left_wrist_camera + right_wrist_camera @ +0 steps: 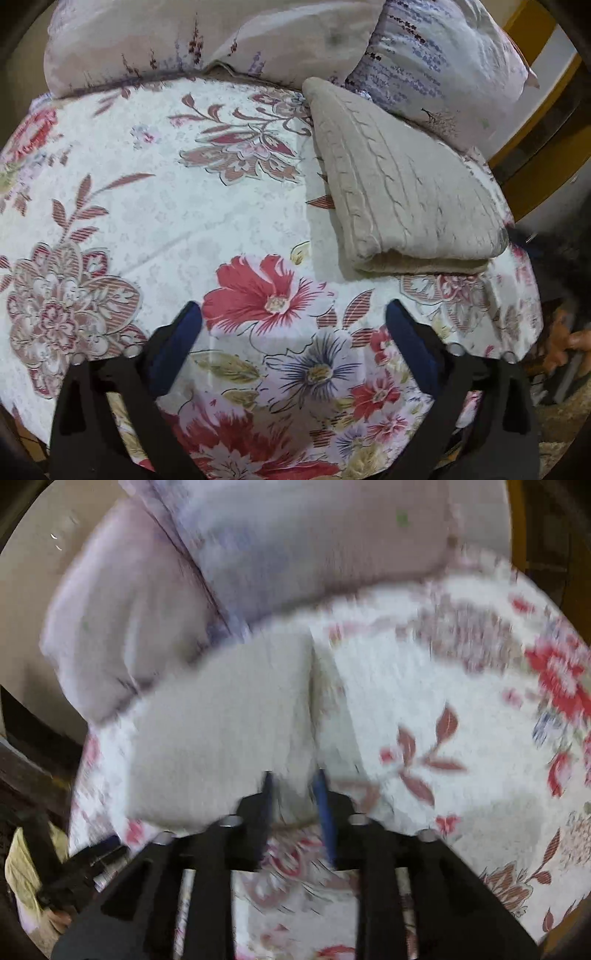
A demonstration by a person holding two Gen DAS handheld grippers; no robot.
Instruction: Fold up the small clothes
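While the folded gray sweater (402, 188) lies on the flowery bedsheet (155, 206), just in front of the pillows (229, 40), the left gripper (293, 325) hangs over the sheet near the sweater w/ its fingers wide apart & nothing in them. The right gripper (294, 786) (pic is blurry) has its fingers close together at the sweater's near edge; can't tell if they pinch it.
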